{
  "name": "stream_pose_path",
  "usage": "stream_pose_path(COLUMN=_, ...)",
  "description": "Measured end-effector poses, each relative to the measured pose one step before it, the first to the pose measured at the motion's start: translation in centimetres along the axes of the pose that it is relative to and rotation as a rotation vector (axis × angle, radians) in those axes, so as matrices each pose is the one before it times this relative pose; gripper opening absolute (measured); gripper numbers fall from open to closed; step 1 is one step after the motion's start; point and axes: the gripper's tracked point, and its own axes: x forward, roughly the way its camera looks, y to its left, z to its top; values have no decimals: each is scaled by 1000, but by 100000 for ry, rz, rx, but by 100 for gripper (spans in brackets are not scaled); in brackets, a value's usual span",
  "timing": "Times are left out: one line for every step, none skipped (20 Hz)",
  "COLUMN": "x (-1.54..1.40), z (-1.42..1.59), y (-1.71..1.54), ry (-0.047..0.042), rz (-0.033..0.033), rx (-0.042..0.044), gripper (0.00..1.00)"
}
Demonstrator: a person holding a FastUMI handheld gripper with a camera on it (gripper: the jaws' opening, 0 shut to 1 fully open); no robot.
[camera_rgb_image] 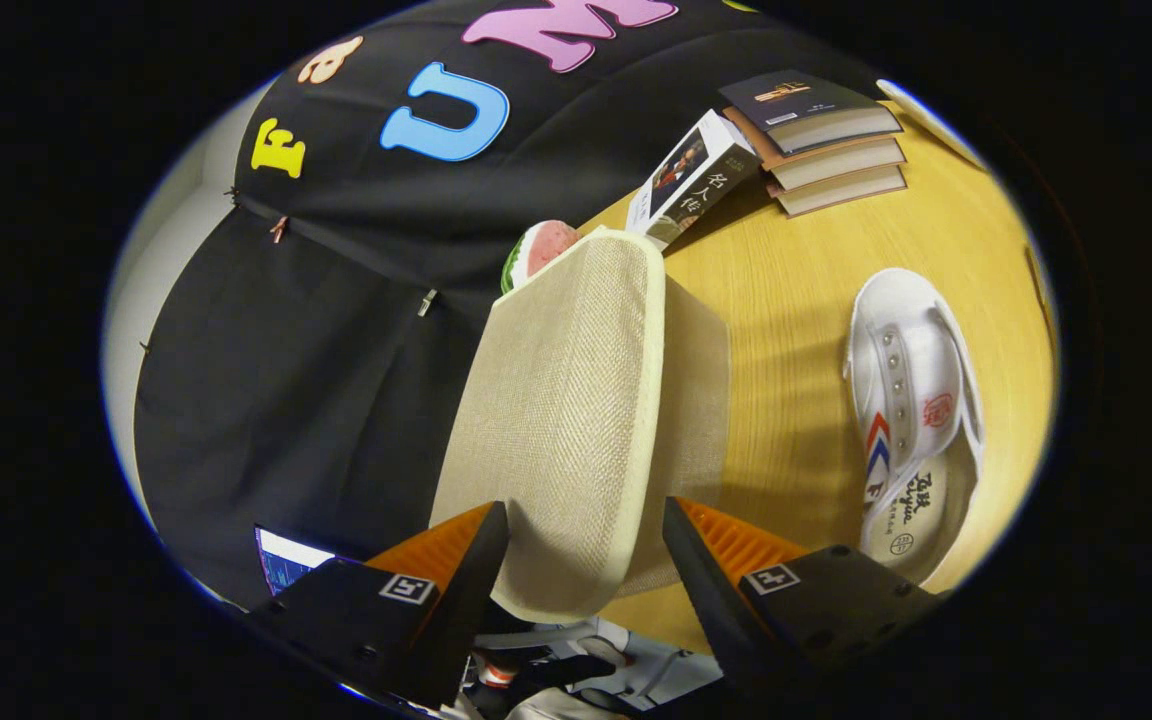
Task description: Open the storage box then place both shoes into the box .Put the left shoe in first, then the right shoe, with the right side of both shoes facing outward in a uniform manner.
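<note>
The beige woven lid (561, 420) of the storage box reaches from between my fingers out ahead of them, raised at its near end. My gripper (584, 530) is shut on that near end, one finger against each side of the cream-piped rim. The box's shaded side wall (698, 400) shows behind the lid on the table side. Under the lifted rim, close to the fingers, part of a white shoe with a red trim (536, 668) lies in the box. A second white canvas shoe (911, 400) with red and blue stripes lies on the wooden table (796, 300), past the right finger.
Beyond the box, a stack of three books (826, 140) rests on the table with another book (691, 180) leaning next to it. A watermelon-slice toy (541, 245) peeks over the lid's far end. A lit screen corner (286, 560) shows by the left finger.
</note>
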Motion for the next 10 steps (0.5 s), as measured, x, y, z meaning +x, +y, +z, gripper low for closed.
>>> stream_pose_path(x=76, z=-87, y=255, ry=574, rz=1126, rx=3591, gripper=87)
stream_pose_path(x=234, z=-32, y=-59, ry=926, rz=-51, rx=2762, gripper=80)
stream_pose_path(x=32, z=-75, y=-241, ry=1580, rz=-179, rx=1958, gripper=73)
stream_pose_path(x=161, z=-308, y=-447, ry=1152, rz=-76, rx=2528, gripper=71)
stream_pose_path(x=162, z=74, y=-204, ry=409, rz=126, rx=3411, gripper=71)
stream_pose_path(x=125, z=-144, y=-154, ry=1714, rz=90, rx=2383, gripper=68)
stream_pose_path(x=-16, z=26, y=-243, ry=1016, rz=-177, rx=2251, gripper=66)
stream_pose_path(x=51, z=-71, y=-125, ry=1672, rz=-212, rx=1514, gripper=65)
stream_pose_path(x=-132, z=47, y=-24, ry=1057, rz=20, rx=1922, gripper=65)
stream_pose_path(x=-139, z=86, y=45, ry=1350, rz=118, rx=1183, gripper=62)
